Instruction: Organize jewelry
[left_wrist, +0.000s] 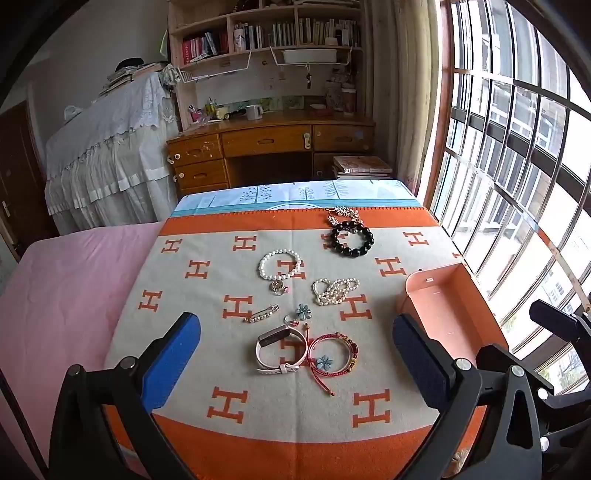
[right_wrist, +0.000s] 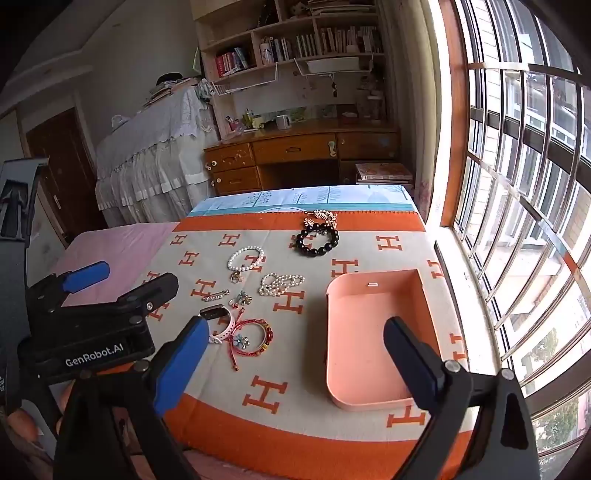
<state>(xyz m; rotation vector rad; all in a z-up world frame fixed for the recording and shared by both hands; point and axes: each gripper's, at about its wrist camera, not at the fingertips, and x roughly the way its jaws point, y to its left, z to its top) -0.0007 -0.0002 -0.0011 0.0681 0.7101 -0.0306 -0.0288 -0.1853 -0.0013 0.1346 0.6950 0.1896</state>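
Several pieces of jewelry lie on an orange and grey H-pattern blanket (left_wrist: 221, 402): a black bead bracelet (left_wrist: 351, 253), a white pearl bracelet (left_wrist: 263, 267), a pearl strand (left_wrist: 334, 291), a pin brooch (left_wrist: 260, 314), a white watch band (left_wrist: 275, 338) and a red cord bracelet (left_wrist: 351, 350). An empty pink tray (right_wrist: 369, 332) sits to their right. My left gripper (left_wrist: 295, 321) hovers open over the watch band and red bracelet, holding nothing. My right gripper (right_wrist: 295, 325) stands open above the tray's left wall, also holding nothing. The left gripper (right_wrist: 133, 277) shows beside it.
A pink sheet (left_wrist: 66, 295) covers the bed left of the blanket. A barred window (left_wrist: 517, 184) runs along the right side, close to the tray. A wooden desk (left_wrist: 266, 140) with bookshelves stands beyond the far end, and cloth-covered furniture (left_wrist: 110, 155) is at the back left.
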